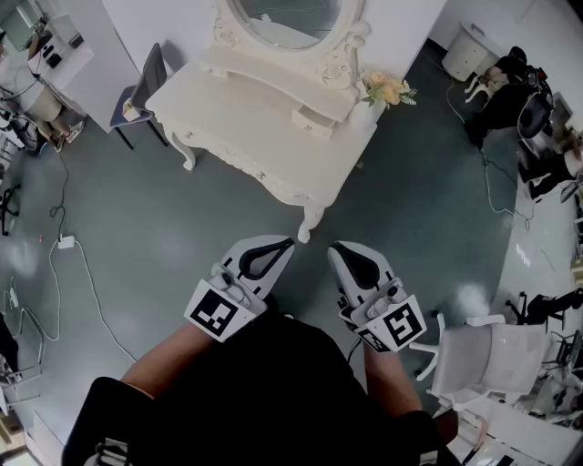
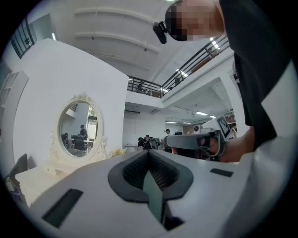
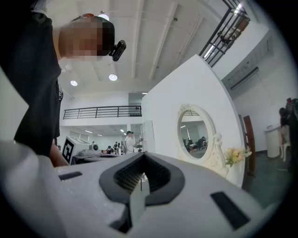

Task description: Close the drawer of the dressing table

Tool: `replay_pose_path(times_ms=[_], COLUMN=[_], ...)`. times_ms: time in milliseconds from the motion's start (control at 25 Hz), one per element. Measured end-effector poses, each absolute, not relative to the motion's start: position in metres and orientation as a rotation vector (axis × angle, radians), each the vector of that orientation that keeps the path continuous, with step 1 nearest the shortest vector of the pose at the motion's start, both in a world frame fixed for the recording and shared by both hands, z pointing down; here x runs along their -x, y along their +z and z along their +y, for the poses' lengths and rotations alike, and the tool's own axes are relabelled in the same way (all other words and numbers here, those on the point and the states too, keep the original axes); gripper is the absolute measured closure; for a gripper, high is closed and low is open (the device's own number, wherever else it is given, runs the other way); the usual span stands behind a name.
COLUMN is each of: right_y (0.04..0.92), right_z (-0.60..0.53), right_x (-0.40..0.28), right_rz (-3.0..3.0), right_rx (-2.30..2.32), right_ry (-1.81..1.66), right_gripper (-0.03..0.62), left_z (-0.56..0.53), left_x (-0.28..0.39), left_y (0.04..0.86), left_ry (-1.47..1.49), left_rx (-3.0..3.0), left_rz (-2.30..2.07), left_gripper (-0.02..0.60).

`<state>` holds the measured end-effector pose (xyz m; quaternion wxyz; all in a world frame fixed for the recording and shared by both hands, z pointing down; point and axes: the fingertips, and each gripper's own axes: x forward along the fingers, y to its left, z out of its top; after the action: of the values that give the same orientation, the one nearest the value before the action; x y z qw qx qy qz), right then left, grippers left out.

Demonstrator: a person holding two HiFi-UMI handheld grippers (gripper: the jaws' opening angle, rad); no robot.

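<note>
The white dressing table [image 1: 273,136] with its oval mirror [image 1: 287,23] stands ahead of me. A small drawer [image 1: 314,118] on its upper tier, near the right end, stands pulled out a little. Both grippers are held level well short of the table, over the floor. My left gripper [image 1: 290,242] is shut with nothing in it, as is my right gripper [image 1: 335,248]. In the left gripper view the jaws [image 2: 148,153] meet, with the mirror [image 2: 77,130] to the left. In the right gripper view the shut jaws [image 3: 142,158] point past the mirror [image 3: 194,137].
A bunch of flowers [image 1: 387,89] sits at the table's right end. A grey chair [image 1: 146,86] stands left of the table and a white chair [image 1: 492,355] at my right. A white cable [image 1: 64,241] lies on the grey floor at the left.
</note>
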<state>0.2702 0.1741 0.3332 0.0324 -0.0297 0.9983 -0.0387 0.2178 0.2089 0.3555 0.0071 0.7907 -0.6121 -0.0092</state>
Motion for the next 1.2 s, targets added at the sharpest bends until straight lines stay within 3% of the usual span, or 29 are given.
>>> replay_pose_path(times_ms=[720, 1200], right_y=[0.35, 0.356], right_z=[0.228, 0.229], right_x=[-0.294, -0.235], right_rz=[3.118, 3.161], right_rx=[0.166, 0.273], right_ry=[-0.172, -0.169], right_gripper=[0.592, 0.592], left_z=[0.27, 0.265], left_x=[-0.238, -0.182], left_y=[0.358, 0.356], left_ry=[0.019, -0.012], left_rx=[-2.45, -2.514], left_rz=[-1.877, -1.786], left_gripper=[0.588, 0.588])
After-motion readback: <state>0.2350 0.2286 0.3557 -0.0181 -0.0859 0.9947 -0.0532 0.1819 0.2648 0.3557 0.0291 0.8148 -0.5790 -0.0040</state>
